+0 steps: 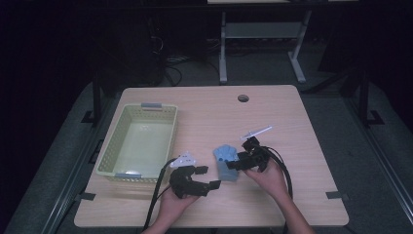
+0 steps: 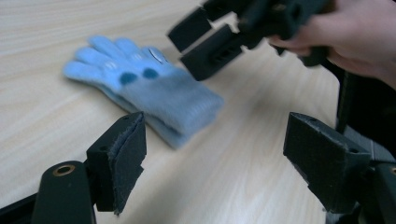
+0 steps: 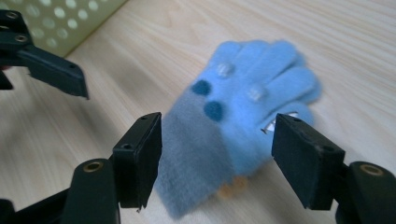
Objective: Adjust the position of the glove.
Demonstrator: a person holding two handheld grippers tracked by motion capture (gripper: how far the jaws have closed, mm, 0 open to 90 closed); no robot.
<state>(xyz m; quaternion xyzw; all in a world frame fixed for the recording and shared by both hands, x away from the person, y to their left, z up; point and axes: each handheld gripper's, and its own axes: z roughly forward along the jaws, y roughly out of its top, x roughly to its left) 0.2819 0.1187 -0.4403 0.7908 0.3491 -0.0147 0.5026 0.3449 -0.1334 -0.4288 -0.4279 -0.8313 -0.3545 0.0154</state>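
A light blue knitted glove (image 1: 225, 161) with a greyer cuff and dark blue dots lies flat on the wooden table. My right gripper (image 1: 238, 158) is open just right of it. In the right gripper view its jaws (image 3: 219, 135) stand wide on either side of the glove's (image 3: 252, 93) cuff end without pressing on it. My left gripper (image 1: 208, 177) is open too, low and left of the glove. In the left gripper view its jaws (image 2: 217, 140) are empty, the glove (image 2: 154, 93) lies just beyond them, and the right gripper (image 2: 210, 42) hovers over the cuff.
A pale yellow-green perforated basket (image 1: 109, 151) stands on the left of the table, its corner (image 3: 60, 23) in the right gripper view. A thin white stick-like object (image 1: 258, 131) lies behind the right gripper. A round hole (image 1: 243, 98) is near the table's far edge.
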